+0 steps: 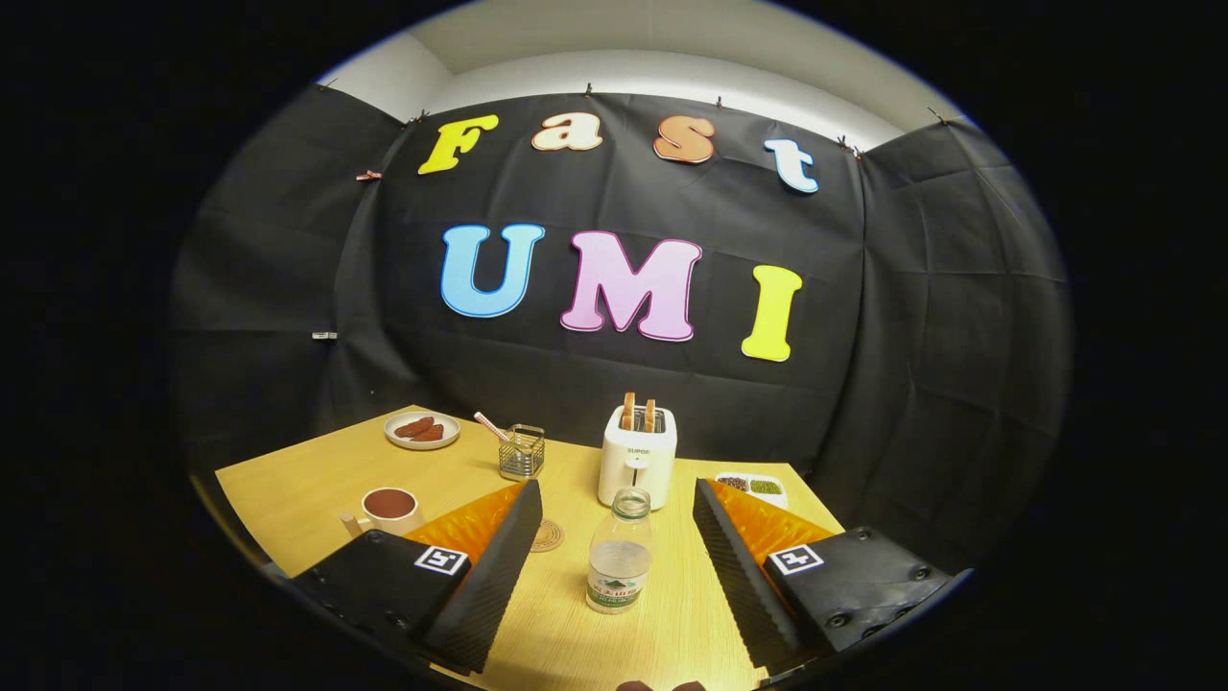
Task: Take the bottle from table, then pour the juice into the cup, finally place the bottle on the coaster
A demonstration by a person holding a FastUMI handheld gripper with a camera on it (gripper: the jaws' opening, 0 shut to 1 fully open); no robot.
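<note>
Step 1, grab not yet made: jaws released wide, bottle (619,552) upright btwn them at 12. Push fwd, clench on body; cup (389,507) waits at 10.

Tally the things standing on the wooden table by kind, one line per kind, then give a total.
The open tool flanks the bottle without touching it.
Bottle: 1
Cup: 1
Coaster: 1
Toaster: 1
Plate of food: 1
Wire holder: 1
Divided dish: 1
Total: 7

Uncapped upright bottle (620,554) between fingers (499,561)
</note>
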